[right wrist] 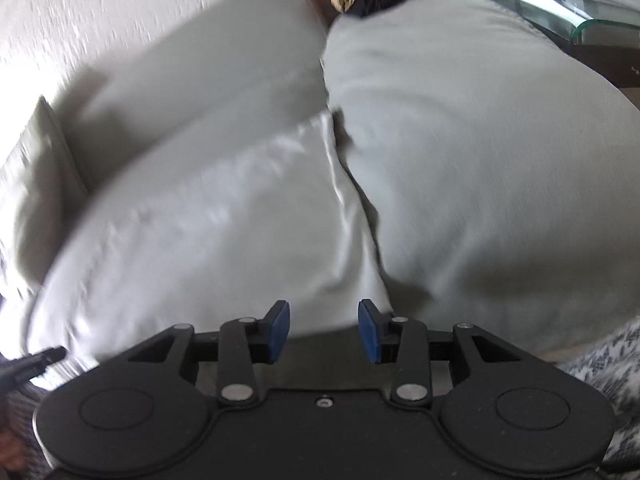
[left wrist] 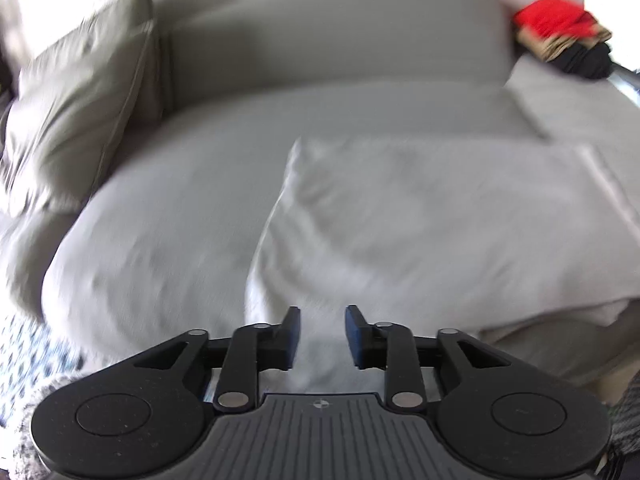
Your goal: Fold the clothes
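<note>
White garment (left wrist: 420, 232) lies flat on the grey sofa seat (left wrist: 168, 216), filling the centre and right of the left wrist frame; in the right wrist frame the same pale cloth (right wrist: 224, 216) spreads across the centre-left, its right edge against a big grey cushion (right wrist: 480, 160). It looks already doubled into a rough rectangle, though blur hides the detail.

Going left to right in the left wrist frame: 1 olive pillow (left wrist: 80, 92) at upper left, the sofa back (left wrist: 340, 36) at top centre, then 1 stack of folded clothes (left wrist: 564, 36) at upper right, with 3 colours showing: red on top, tan, black beneath.

The left gripper (left wrist: 322, 336) has its fingers partly apart with nothing between them, hanging over the garment's near edge. The right gripper (right wrist: 324, 332) is likewise part-open and empty.

I judge the cloth light, soft and limp: it will sag and crease rather than hold shape, and should not slip much. Best taken at 2 corners of one edge, 1 per gripper, pinching all layers together.
</note>
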{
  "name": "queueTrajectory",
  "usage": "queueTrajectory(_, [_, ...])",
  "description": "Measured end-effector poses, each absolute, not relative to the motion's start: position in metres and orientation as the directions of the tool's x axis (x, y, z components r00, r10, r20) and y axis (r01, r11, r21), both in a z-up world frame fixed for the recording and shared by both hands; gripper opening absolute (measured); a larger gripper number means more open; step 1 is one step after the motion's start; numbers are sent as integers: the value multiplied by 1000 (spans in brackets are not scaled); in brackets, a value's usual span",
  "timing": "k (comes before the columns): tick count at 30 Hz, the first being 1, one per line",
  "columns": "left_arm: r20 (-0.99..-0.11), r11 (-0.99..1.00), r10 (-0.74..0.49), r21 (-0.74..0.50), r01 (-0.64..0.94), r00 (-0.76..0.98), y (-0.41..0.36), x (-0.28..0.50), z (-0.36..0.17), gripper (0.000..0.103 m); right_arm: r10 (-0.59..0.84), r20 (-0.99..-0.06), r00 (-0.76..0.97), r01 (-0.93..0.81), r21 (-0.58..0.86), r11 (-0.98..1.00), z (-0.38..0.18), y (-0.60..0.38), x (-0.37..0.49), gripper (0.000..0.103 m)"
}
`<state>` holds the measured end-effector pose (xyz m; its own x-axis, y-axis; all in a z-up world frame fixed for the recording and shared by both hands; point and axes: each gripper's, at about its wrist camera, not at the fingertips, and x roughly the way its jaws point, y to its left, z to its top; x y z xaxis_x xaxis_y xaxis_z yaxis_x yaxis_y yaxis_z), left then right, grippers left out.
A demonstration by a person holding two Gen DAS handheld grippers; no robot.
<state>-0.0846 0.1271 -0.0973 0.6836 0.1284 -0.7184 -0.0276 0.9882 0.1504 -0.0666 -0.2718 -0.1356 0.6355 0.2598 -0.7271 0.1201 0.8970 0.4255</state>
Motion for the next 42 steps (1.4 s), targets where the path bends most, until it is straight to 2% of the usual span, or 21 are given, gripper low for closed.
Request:
queueTrajectory(6, [-714,958,166,280,60,680,82,-72,-104,39,307,-692,653,86,470,878,-136,-258,-51,37])
queueTrajectory(10, [-745,965,142,250,75,652,76,-67,-107,39,316,-681,661,44,456,889,-135,-246,-48,39])
queueTrajectory(12, [-751,972,121,223,77,649,79,-62,-107,41,314,-674,669,37,452,891,-133,-243,-48,43])
queueTrajectory(14, [-751,975,112,210,74,651,77,-60,-105,43,311,-668,676,32,449,893,-132,-241,-47,52])
queueTrajectory(22, [-758,979,86,183,85,647,75,-49,-105,43,315,-659,683,46,469,882,-136,-238,-39,61])
queueTrajectory(25, [-757,980,69,174,99,650,72,-42,-101,43,306,-657,689,52,466,883,-136,-236,-34,61])
queueTrajectory(27, [-751,981,58,166,104,658,70,-36,-96,43,303,-656,691,49,461,886,-136,-234,-28,59])
queueTrajectory(28, [-751,980,57,166,105,657,68,-33,-95,44,304,-656,691,45,458,888,-136,-233,-26,54])
queueTrajectory(29, [-752,980,57,167,106,656,66,-30,-95,44,304,-657,690,41,455,890,-136,-231,-23,44])
queueTrajectory(32, [-763,981,50,159,111,644,64,-25,-105,44,310,-670,674,15,433,901,-137,-221,-17,27])
queueTrajectory(38, [-796,989,7,93,111,605,70,-24,-125,43,334,-675,658,-10,436,900,-139,-201,4,26])
queueTrajectory(42, [-799,990,-13,76,122,602,75,-26,-127,47,326,-690,647,-7,421,907,-148,-187,19,26])
